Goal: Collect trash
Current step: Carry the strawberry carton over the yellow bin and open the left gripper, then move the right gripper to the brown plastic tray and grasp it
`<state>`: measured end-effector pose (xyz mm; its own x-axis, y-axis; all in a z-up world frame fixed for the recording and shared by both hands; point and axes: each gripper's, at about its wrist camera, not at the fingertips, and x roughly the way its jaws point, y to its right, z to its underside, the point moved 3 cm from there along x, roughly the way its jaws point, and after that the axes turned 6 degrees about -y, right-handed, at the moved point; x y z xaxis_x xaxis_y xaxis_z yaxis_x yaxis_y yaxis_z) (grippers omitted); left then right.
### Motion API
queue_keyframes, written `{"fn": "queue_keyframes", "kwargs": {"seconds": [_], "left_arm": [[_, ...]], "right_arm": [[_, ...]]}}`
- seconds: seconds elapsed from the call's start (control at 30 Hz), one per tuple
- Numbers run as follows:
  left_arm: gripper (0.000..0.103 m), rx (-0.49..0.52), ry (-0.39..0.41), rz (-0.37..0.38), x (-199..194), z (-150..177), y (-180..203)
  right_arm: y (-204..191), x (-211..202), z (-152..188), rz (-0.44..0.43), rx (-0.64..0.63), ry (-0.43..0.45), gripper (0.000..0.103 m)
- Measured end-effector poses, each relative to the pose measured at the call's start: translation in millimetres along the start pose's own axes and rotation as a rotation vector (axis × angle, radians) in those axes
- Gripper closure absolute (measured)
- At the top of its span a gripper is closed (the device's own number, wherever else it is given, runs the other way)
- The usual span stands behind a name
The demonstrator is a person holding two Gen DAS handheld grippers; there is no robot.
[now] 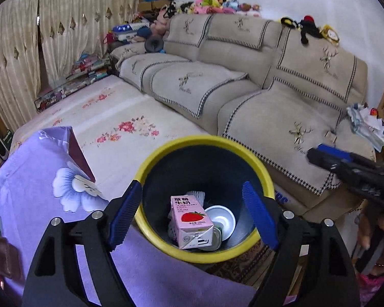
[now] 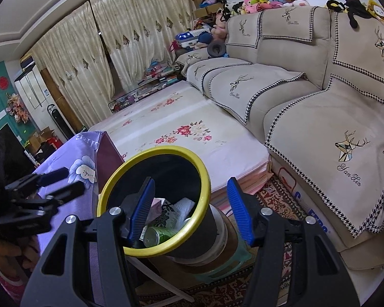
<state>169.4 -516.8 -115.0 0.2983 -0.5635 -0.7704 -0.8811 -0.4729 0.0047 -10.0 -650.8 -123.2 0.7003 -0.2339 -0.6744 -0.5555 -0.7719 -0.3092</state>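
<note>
A black trash bin with a yellow rim (image 1: 151, 163) stands below my left gripper (image 1: 192, 215), which is open and empty right above its mouth. Inside lie a pink strawberry milk carton (image 1: 190, 221), a white cup (image 1: 221, 218) and other scraps. In the right wrist view the same bin (image 2: 204, 179) holds a green can (image 2: 158, 235) and wrappers. My right gripper (image 2: 190, 211) is open and empty above the bin's near rim. The right gripper also shows at the right edge of the left wrist view (image 1: 345, 163), and the left gripper at the left of the right wrist view (image 2: 38, 194).
A purple flowered cloth (image 1: 38, 184) covers a surface left of the bin, with a maroon box (image 1: 76, 151) on it. A floral mattress (image 2: 187, 133) and a beige sofa (image 2: 320, 107) lie behind. A patterned rug (image 2: 276, 199) is on the floor.
</note>
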Motion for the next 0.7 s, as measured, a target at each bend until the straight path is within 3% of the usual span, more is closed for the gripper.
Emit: {"fn": "queue_keyframes", "kwargs": {"seconds": [0.13, 0.33, 0.43, 0.7], "left_arm": [[0.018, -0.007, 0.066, -0.028, -42.7, 16.3, -14.0], [0.017, -0.105, 0.125, -0.054, -97.4, 53.2, -51.8], [0.017, -0.167, 0.163, -0.103, -126.6, 78.3, -81.9], [0.015, -0.336, 0.260, -0.324, -205.0, 156.6, -178.7]], "right_arm": [[-8.9, 1.6, 1.4, -0.013, -0.012, -0.007, 0.047], [-31.3, 5.7, 3.5, -0.027, -0.049, -0.026, 0.047], [-43.7, 8.4, 5.7, -0.034, -0.074, -0.036, 0.046], [-111.4, 26.0, 17.1, -0.087, -0.191, -0.096, 0.046]]}}
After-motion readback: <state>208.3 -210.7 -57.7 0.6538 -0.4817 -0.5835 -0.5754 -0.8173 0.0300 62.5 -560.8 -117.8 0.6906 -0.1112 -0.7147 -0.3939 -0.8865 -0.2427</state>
